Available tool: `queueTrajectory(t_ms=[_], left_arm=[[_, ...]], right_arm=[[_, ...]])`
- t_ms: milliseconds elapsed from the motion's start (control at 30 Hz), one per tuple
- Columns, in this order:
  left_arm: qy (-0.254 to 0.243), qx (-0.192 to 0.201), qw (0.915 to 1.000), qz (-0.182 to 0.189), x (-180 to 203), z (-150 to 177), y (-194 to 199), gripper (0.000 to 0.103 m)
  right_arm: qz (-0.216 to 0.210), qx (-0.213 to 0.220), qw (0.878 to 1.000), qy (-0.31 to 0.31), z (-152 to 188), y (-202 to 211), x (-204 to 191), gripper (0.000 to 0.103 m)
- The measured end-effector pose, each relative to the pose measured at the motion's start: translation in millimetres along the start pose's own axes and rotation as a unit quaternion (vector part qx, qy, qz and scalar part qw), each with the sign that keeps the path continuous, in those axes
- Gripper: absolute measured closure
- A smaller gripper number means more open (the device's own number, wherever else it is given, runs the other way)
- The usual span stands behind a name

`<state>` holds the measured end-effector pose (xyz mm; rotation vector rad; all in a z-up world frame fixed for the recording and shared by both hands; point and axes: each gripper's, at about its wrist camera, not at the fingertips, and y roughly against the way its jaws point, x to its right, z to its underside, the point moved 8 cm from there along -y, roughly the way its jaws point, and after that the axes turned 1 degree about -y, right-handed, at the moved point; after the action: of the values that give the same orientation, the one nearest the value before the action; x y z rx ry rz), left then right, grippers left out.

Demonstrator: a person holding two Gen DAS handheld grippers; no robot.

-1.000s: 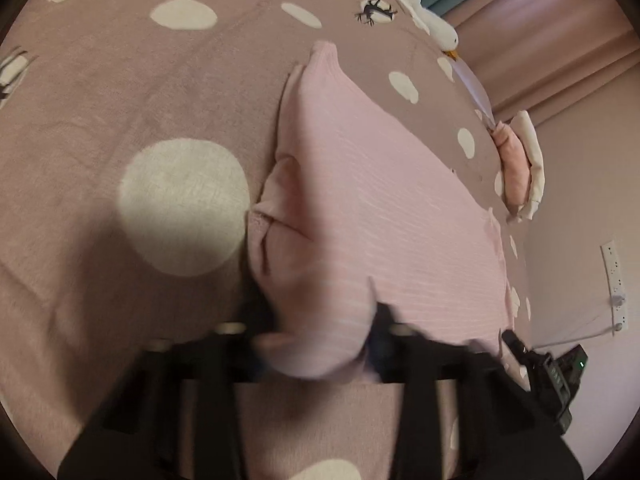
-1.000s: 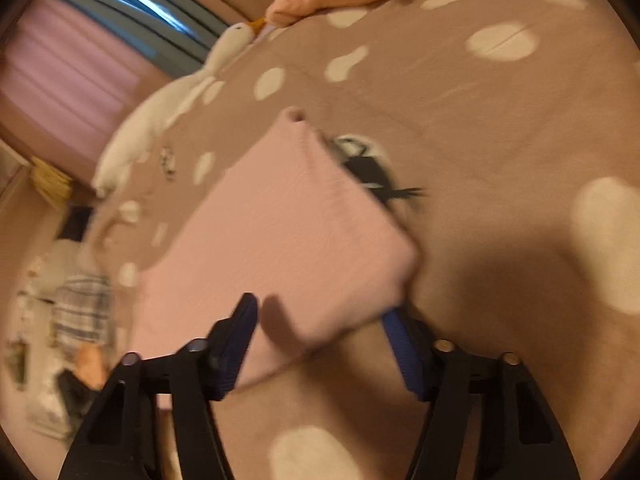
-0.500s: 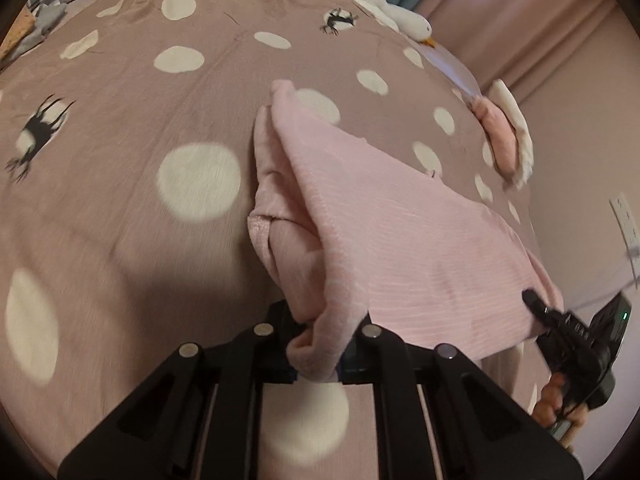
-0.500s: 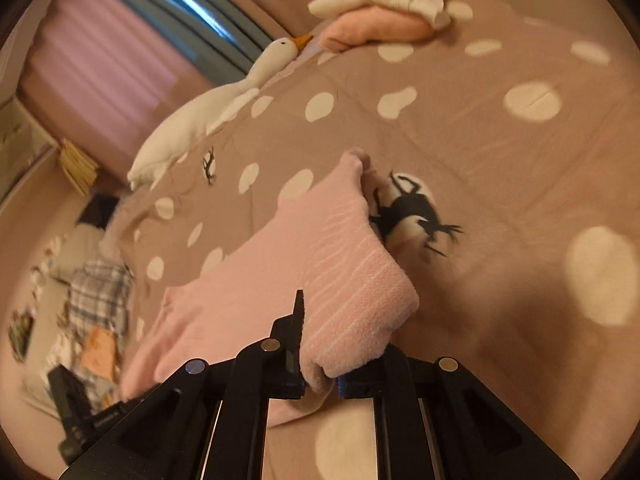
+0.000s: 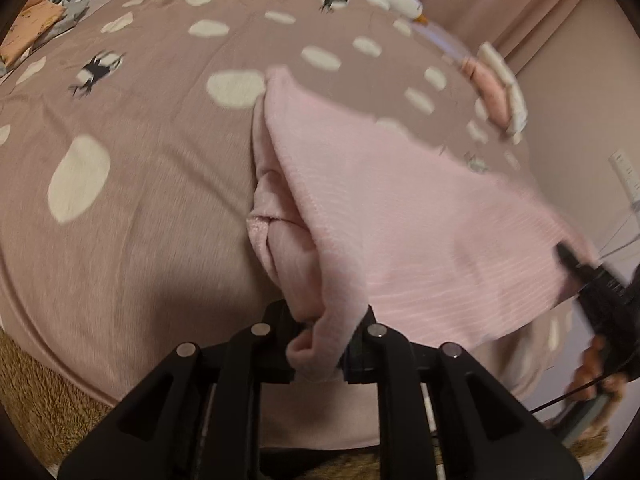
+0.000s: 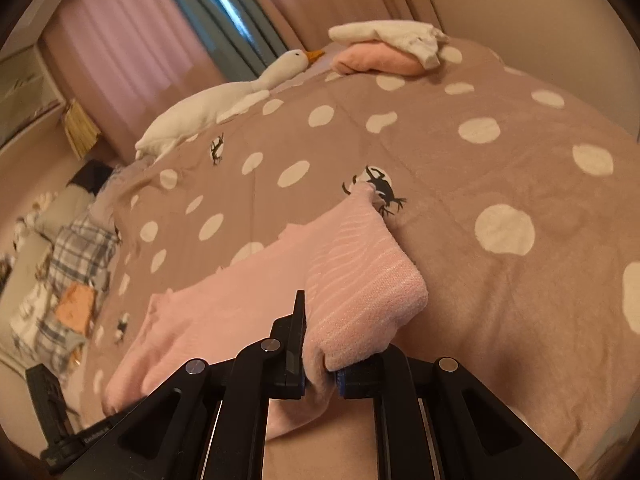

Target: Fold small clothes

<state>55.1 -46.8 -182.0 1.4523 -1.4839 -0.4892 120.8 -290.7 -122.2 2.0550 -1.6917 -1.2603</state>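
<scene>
Soft, limp pink garment [image 5: 400, 216] is being pinched at its near corners by left gripper [image 5: 320, 354] and right gripper [image 6: 320, 376], sagging ahead between them.

The garment [image 5: 400, 232] lies on the bed cover [image 5: 140, 200], with its near edge raised off it. In the left wrist view the left gripper [image 5: 320, 354] sits at 6 o'clock, clamped on the garment's near corner; the right gripper [image 5: 592, 292] is at 3 o'clock, at the opposite corner. A folded pile [image 5: 496, 92] lies toward 1 o'clock at the cover's far edge, a plush goose [image 5: 400, 0] at 12, and loose clothes [image 5: 52, 8] at 10. In the right wrist view the right gripper [image 6: 320, 372] grips the garment at 6 o'clock, and the goose [image 6: 224, 104] lies at 11.
</scene>
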Motion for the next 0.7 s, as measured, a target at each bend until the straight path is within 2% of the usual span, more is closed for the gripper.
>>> queueTrajectory(t_ms=[67,200,400,433,567,700], left_arm=[[0.003,-0.009,0.9999,-0.006,-4.4,6.6,-7.0,0.082],[0.012,0.002,0.9999,-0.003,-9.8,6.7,1.0,0.074],[0.030,0.030,0.9990,-0.016,-33.9,3.0,29.9,0.050],[0.034,0.034,0.9987,-0.016,-37.7,3.9,33.5,0.047],[0.064,0.054,0.9962,-0.024,-60.3,-0.7,49.5,0.047],[0.085,0.075,0.9924,-0.047,-82.7,-5.7,61.4,0.046]], right_arm=[[0.004,0.004,1.000,0.013,0.8,-2.1,-7.3,0.091],[0.015,0.021,0.997,0.073,-4.4,-0.8,-36.5,0.091],[-0.039,0.031,0.984,0.172,-5.8,3.3,-115.2,0.091],[-0.049,0.029,0.980,0.188,-1.2,2.3,-129.2,0.091],[-0.091,0.007,0.964,0.251,30.4,-8.2,-177.3,0.091],[-0.108,-0.045,0.950,0.290,72.4,-35.2,-202.1,0.091]])
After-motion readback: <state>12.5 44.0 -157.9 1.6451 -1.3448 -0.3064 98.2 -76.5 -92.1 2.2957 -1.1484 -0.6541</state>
